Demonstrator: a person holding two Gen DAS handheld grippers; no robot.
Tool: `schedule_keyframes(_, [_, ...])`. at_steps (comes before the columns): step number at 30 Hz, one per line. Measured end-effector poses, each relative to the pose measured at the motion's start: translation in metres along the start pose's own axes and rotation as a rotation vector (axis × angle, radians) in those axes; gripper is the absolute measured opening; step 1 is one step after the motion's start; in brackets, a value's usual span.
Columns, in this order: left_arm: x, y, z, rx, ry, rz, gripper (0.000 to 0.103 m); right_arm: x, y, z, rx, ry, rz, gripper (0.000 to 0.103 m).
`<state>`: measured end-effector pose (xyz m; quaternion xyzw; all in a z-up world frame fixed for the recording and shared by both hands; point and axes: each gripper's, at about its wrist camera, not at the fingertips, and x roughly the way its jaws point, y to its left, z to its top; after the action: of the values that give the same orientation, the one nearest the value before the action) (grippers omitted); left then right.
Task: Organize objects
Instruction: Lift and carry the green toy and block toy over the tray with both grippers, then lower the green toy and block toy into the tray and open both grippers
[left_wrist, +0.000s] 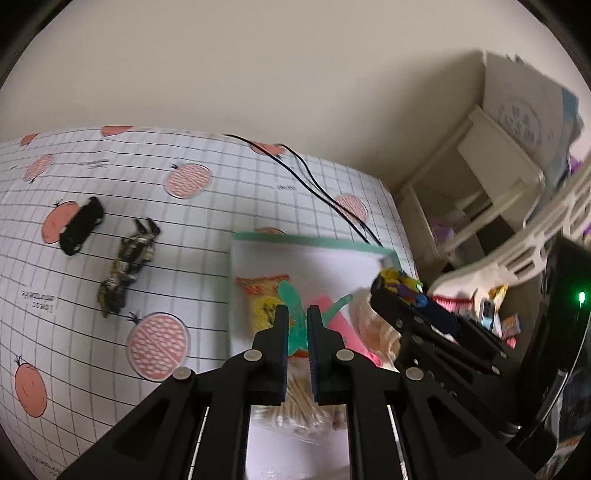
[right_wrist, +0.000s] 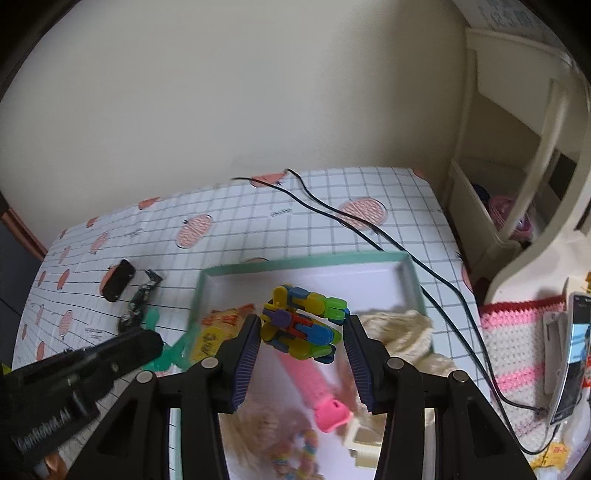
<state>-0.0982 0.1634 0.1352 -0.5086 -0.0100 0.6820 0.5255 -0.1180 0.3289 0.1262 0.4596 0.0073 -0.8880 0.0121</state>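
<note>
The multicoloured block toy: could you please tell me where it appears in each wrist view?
Left wrist view: multicoloured block toy at right of centre, between the right gripper's fingers.
Right wrist view: centre, between that gripper's fingers, above the tray.
Shared landmark: green-rimmed tray.

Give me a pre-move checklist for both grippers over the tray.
1. Right gripper hold on multicoloured plastic link toy: ok, jaws touch both sides.
2. Left gripper hold on flat green rubbery lizard toy: ok, pinched.
3. Bare floor in green-rimmed white tray: ok, far half.
4. Thin black cable off tray: cannot tell, it passes the far right corner.
5. Black toy car, camouflage-patterned figure tidied: not ok, both lie on the checked tablecloth.
</note>
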Motion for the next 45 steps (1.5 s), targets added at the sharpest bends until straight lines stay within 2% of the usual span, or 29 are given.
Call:
schedule_keyframes(5, [0.019,-0.012,-0.011,0.022,0.059,0.009,0.010,0.009,-0.009,-0.004,0.021,0.037,-0.018,0.049])
schedule_keyframes(9, [0.031,-0.012,-0.016,0.002,0.098,0.010,0.010,0.014,-0.014,-0.006,0.031,0.050,-0.024,0.049])
schedule_keyframes(23, [0.043,-0.016,-0.025,0.024,0.146,0.039,0.010,0.029,-0.018,-0.013,0.045,0.128,-0.046,0.050])
schedule_keyframes(39, [0.037,-0.018,-0.019,0.022,0.151,0.014,0.013,0.026,-0.018,-0.010,0.041,0.128,-0.052,0.053])
schedule_keyframes(45, [0.025,-0.019,-0.011,0.024,0.117,0.011,0.025,0.017,-0.020,-0.006,0.052,0.112,-0.053,0.053])
